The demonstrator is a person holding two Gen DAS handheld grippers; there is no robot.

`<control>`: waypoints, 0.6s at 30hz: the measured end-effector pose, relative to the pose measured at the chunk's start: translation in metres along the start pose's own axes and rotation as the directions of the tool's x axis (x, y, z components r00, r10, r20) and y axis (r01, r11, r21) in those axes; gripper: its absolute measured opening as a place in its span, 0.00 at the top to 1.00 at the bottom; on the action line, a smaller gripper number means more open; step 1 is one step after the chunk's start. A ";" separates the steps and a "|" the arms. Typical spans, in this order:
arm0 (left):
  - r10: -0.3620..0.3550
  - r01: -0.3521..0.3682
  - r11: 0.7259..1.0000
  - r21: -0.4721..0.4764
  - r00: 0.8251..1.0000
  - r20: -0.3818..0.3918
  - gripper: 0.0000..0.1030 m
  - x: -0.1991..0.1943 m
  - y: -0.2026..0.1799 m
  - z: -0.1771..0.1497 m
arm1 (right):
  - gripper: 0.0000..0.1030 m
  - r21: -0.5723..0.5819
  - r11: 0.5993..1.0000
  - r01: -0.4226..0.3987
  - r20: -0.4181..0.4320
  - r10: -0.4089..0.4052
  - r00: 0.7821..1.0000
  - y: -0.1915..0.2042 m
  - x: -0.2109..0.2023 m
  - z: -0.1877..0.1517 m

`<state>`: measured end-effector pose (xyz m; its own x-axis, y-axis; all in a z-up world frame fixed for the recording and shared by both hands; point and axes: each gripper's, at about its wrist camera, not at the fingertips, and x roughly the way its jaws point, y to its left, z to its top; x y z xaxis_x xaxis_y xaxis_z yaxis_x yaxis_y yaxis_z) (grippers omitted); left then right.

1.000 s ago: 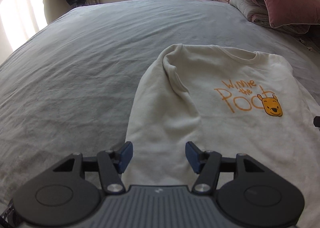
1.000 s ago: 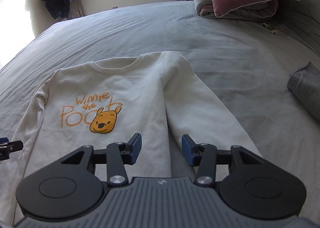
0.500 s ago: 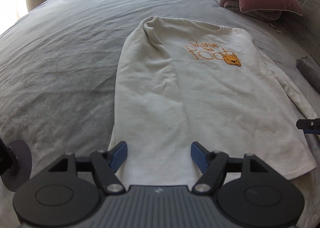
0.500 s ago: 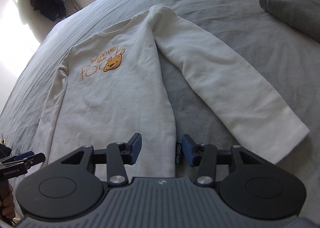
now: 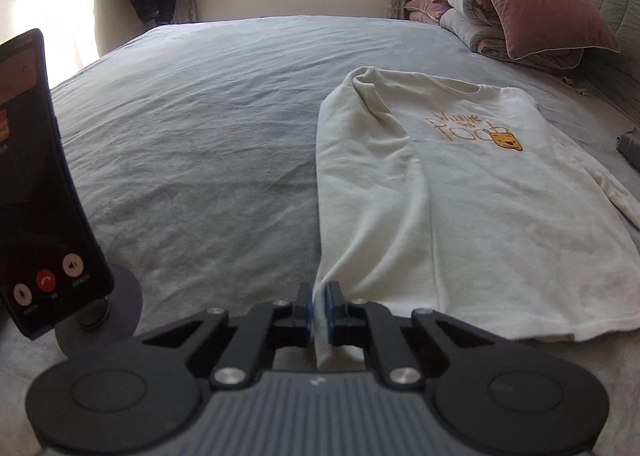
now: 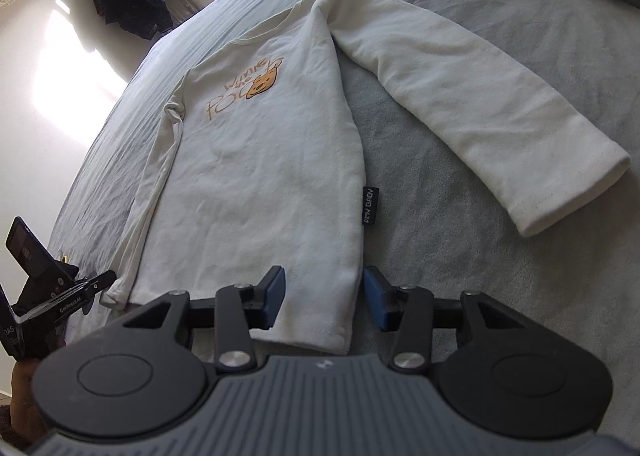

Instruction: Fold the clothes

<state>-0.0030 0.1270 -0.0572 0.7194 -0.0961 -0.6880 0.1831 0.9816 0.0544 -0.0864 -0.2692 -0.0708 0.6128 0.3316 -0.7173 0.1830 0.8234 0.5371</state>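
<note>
White sweatshirt point(image 6: 260, 176) lies flat, print up, on grey bed point(image 5: 192, 128), collar far, hem near. Left tongs point(image 5: 319, 310) clenched on cuff of left sleeve point(image 5: 360, 184), which already lies along body's left side. Right tongs point(image 6: 324, 298) released, blue pads straddling hem's right corner, not yet gripping. Right sleeve point(image 6: 460, 104) splayed out to right. Phone on stand point(image 5: 36, 184) near left. Judgement: carry cuff low and taut, keep sleeve straight, avoid bunching at shoulder; close right tongs on hem corner before folding.
</note>
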 end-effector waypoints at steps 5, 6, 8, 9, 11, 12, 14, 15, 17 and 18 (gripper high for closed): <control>0.153 -0.153 0.988 -0.008 0.988 0.004 0.97 0.004 0.031 0.004 | 0.61 0.020 0.999 -0.029 -0.018 0.029 0.999 -0.003 0.000 -0.002; 0.135 -0.135 0.990 -0.035 0.991 -0.007 0.97 0.004 0.037 0.004 | 0.62 0.021 0.999 -0.031 -0.020 0.032 0.999 -0.003 -0.001 -0.003; 0.037 -0.040 0.992 -0.123 0.999 -0.031 0.83 0.003 0.048 0.004 | 0.62 0.021 0.999 -0.035 -0.021 0.035 0.999 -0.003 -0.001 -0.003; -0.032 0.025 0.984 -0.175 0.999 -0.041 0.75 0.003 0.052 0.003 | 0.62 0.021 0.999 -0.036 -0.022 0.036 0.999 -0.003 -0.001 -0.004; -0.160 0.142 0.954 -0.264 0.986 -0.048 0.54 0.003 0.058 0.002 | 0.62 0.020 0.999 -0.038 -0.023 0.039 0.999 -0.003 0.000 -0.005; -0.196 0.174 0.943 -0.283 0.979 -0.052 0.54 0.004 0.058 0.002 | 0.62 0.020 0.999 -0.039 -0.024 0.040 0.999 -0.003 0.000 -0.005; -0.233 0.202 0.935 -0.291 0.970 -0.075 0.54 0.011 0.052 0.001 | 0.66 0.019 0.999 -0.042 -0.025 0.042 0.999 -0.003 0.001 -0.006; -0.251 0.215 0.931 -0.294 0.964 -0.088 0.54 0.015 0.049 0.001 | 0.68 0.021 0.999 -0.043 -0.023 0.043 0.999 -0.003 0.002 -0.007; -0.245 0.211 0.936 -0.281 0.965 -0.094 0.57 0.020 0.041 -0.001 | 0.79 0.023 0.999 -0.043 -0.019 0.044 0.999 -0.003 0.005 -0.008; -0.241 0.207 0.939 -0.274 0.966 -0.096 0.59 0.022 0.037 -0.002 | 0.83 0.023 0.999 -0.038 -0.015 0.038 0.999 -0.003 0.006 -0.008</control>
<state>0.0188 0.1614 -0.0718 0.5865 -0.3134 -0.7468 0.1376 0.9473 -0.2894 -0.0895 -0.2658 -0.0800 0.6078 0.3699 -0.7027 0.1770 0.7995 0.5740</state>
